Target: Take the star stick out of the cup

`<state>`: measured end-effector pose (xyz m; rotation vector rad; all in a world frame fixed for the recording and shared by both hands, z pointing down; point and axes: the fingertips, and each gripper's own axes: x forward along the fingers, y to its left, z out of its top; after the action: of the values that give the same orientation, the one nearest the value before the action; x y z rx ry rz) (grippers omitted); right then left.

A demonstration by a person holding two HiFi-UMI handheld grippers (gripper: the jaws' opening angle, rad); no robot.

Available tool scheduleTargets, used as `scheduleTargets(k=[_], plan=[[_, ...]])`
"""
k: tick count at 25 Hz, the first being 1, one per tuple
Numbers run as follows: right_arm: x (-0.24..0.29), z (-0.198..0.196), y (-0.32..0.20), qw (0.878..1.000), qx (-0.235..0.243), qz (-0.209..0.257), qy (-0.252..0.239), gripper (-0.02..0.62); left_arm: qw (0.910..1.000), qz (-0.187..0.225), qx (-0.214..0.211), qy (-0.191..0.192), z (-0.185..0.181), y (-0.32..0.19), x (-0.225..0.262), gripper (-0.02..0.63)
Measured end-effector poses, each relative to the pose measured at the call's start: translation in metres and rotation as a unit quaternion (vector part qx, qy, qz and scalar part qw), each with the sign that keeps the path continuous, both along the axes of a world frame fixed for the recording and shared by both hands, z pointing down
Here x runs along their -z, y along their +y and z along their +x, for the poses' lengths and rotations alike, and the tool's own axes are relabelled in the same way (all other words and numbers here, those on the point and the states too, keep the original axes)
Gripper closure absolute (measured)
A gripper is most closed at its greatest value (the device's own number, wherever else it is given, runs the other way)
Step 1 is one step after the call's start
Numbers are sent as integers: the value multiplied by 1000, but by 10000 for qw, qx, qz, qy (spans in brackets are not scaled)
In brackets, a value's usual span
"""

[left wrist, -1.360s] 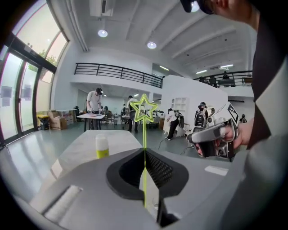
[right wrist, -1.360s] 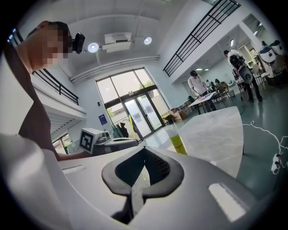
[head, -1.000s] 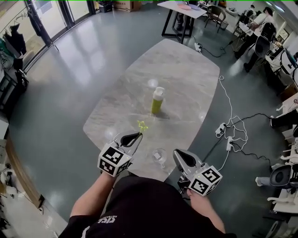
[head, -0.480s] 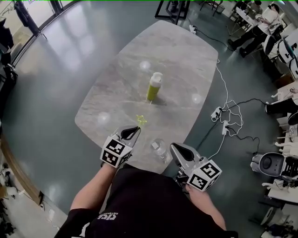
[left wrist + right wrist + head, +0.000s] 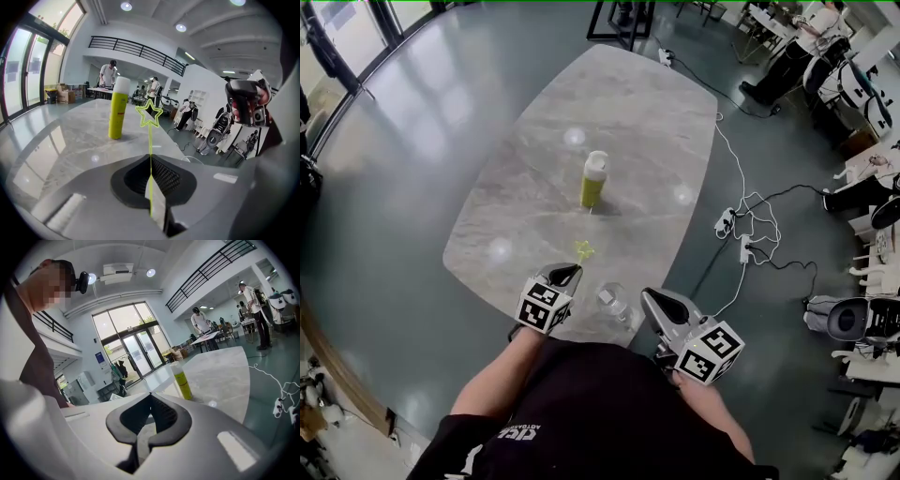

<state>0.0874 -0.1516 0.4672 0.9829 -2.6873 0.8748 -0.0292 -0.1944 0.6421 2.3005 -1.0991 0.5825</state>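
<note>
Left gripper (image 5: 565, 273): jaws closed on the thin stem of the star stick (image 5: 149, 114), star pointing up.
Star stick: outside the clear cup (image 5: 612, 300), just left of it.
Right gripper (image 5: 150, 394): jaws together, nothing between them.

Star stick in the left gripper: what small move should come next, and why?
Probably lower the left gripper toward the bare table and lay the star stick down. Its jaws are shut on the stick, which is already out of the glass cup beside it.
</note>
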Motion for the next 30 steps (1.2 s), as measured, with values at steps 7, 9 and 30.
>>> scheduleTargets(k=[7,9,30], plan=[[3,4,0,9999,-101,70,29,581,9990,-149,-199,-367,2,-3,-28,598],[2,3,0,9999,-113,55,36,581,9983,-223,-305,-441,4,-6,-37,597],[-2,14,12,9992,-347,2,219,581,9900,-915,-646,-862,9,-5,-106,586]])
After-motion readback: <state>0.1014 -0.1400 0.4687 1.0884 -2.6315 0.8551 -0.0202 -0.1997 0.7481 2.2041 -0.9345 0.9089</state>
